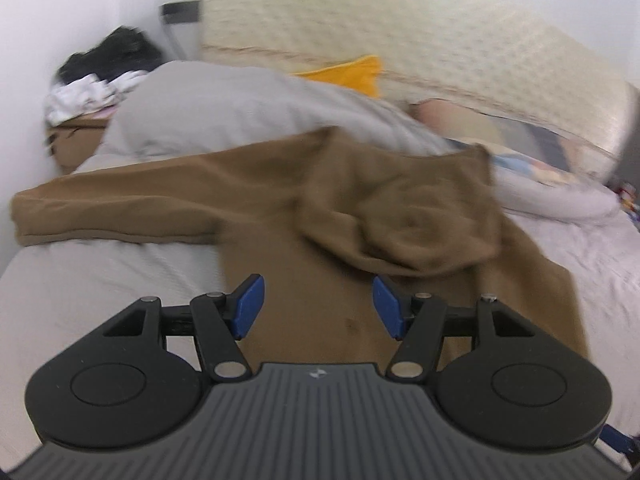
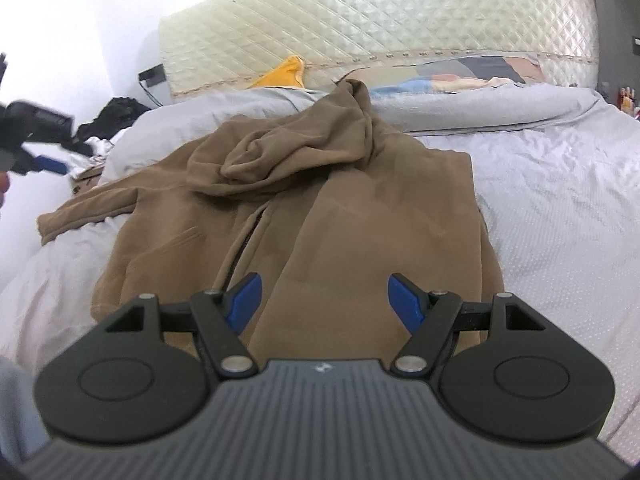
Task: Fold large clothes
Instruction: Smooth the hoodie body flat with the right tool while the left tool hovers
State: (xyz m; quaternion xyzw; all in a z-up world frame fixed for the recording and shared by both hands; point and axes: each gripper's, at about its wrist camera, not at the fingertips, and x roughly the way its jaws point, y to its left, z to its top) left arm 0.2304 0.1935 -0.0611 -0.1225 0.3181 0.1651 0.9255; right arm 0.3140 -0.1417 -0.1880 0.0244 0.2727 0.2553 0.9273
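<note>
- Looking along both grippers, we see the brown hoodie [image 2: 304, 200] lying on the grey bed [image 2: 560, 208], front up, zipper running down its middle.
- One sleeve [image 2: 92, 208] stretches flat toward the left edge of the bed; the other side is already folded in, leaving a straight edge on the right.
- Its hood [image 2: 296, 148] lies crumpled over the chest, toward the quilted headboard [image 2: 360, 20].
- Open sheet lies to the right of the hoodie; on the left the bed ends near a white wall [image 1: 60, 8], with a dark clothes pile [image 1: 116, 50] in the corner.
- A rolled duvet [image 2: 480, 108] and a yellow cloth [image 2: 286, 74] sit behind the hoodie.
- Our left gripper [image 1: 318, 306] stands wide, above the hoodie's lower part, nothing between its blue pads [image 1: 250, 306]; that view is blurred.
- Our right gripper [image 2: 324, 300] stands wide too, over the hem, holding nothing; we cannot tell whether the pads touch the cloth.
</note>
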